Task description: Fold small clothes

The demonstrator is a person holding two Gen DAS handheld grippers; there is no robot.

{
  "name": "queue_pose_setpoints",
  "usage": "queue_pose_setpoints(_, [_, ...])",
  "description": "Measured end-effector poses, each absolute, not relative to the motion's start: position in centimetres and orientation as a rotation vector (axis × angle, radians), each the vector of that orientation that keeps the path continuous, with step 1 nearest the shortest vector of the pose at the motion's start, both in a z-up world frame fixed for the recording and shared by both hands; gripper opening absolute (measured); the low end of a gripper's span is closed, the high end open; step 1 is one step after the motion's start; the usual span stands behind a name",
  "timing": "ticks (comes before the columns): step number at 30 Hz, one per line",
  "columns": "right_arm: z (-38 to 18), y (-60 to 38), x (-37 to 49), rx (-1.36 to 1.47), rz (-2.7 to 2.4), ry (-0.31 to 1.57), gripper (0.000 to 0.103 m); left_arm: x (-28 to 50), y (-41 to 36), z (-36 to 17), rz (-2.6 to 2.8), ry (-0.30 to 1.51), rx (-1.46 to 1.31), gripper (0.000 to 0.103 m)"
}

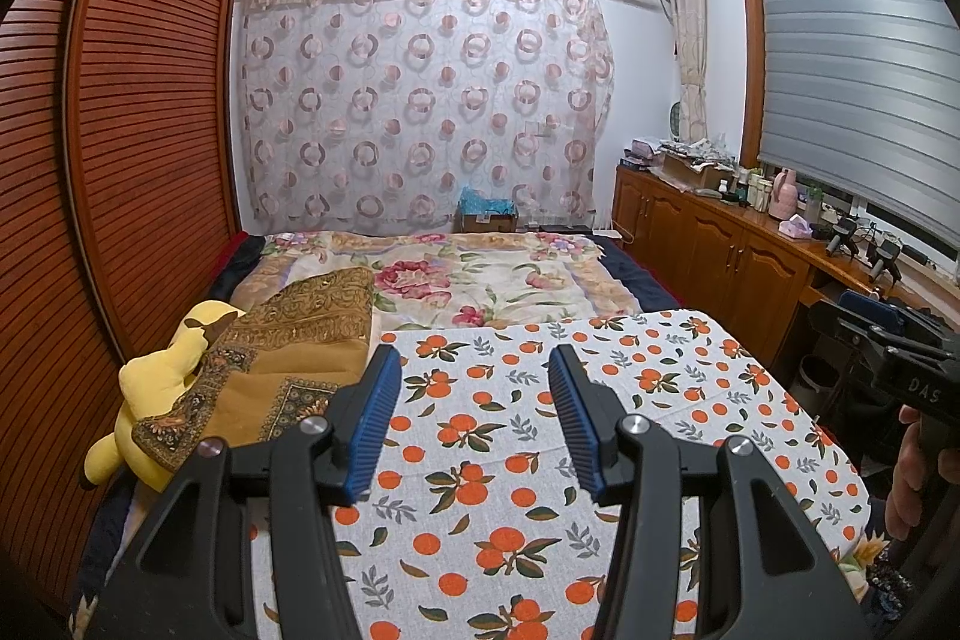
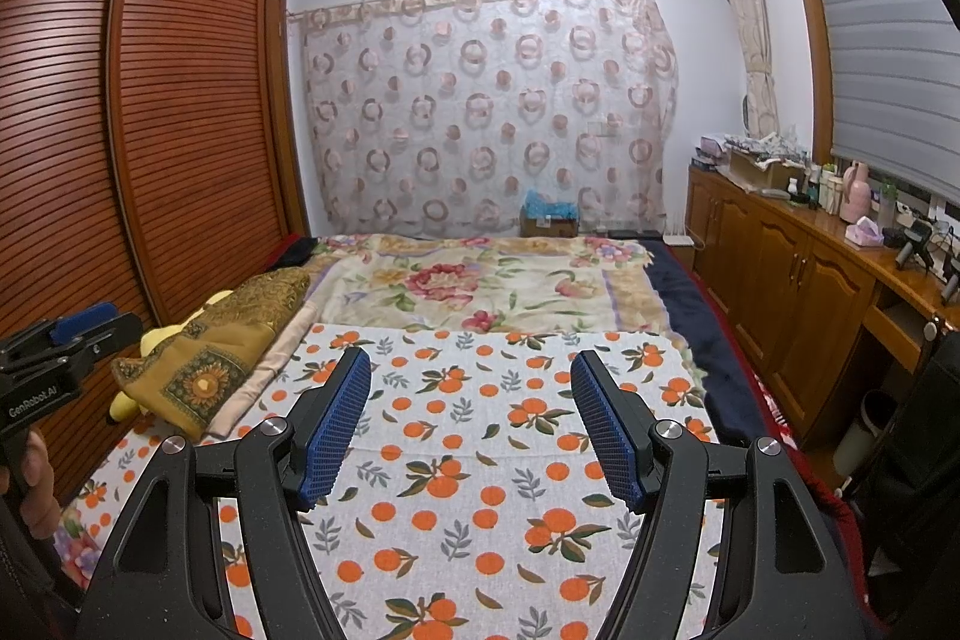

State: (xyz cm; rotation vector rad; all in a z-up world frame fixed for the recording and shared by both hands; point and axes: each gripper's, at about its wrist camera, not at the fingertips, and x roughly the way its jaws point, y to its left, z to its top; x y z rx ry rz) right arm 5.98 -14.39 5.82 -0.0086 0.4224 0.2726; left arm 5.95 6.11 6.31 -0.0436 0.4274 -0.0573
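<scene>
My left gripper (image 1: 474, 358) hovers open above a white cloth printed with oranges (image 1: 516, 466) spread flat on the bed, with nothing between its blue pads (image 1: 372, 424). My right gripper (image 2: 471, 361) hovers open over the same orange-print cloth (image 2: 480, 460), also with nothing between its jaws. In the left wrist view the right gripper (image 1: 888, 334) shows at the right edge, held by a hand (image 1: 912, 478). In the right wrist view the left gripper (image 2: 66, 334) shows at the left edge. No small garment shows in either view.
A brown patterned fabric (image 1: 294, 346) lies over a yellow plush toy (image 1: 150, 382) at the bed's left side. A floral blanket (image 1: 480, 280) covers the far bed. A slatted wardrobe (image 1: 132, 130) stands on the left, wooden cabinets (image 2: 798, 280) and a bin (image 2: 864, 430) on the right.
</scene>
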Motion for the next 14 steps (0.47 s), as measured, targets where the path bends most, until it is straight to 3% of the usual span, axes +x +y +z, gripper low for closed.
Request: queue_pose_setpoints(14, [5.69,-14.38,5.95,-0.008,0.273,0.422,0.071,5.87,6.07,6.40,-0.057,0.426,-0.043,0.051])
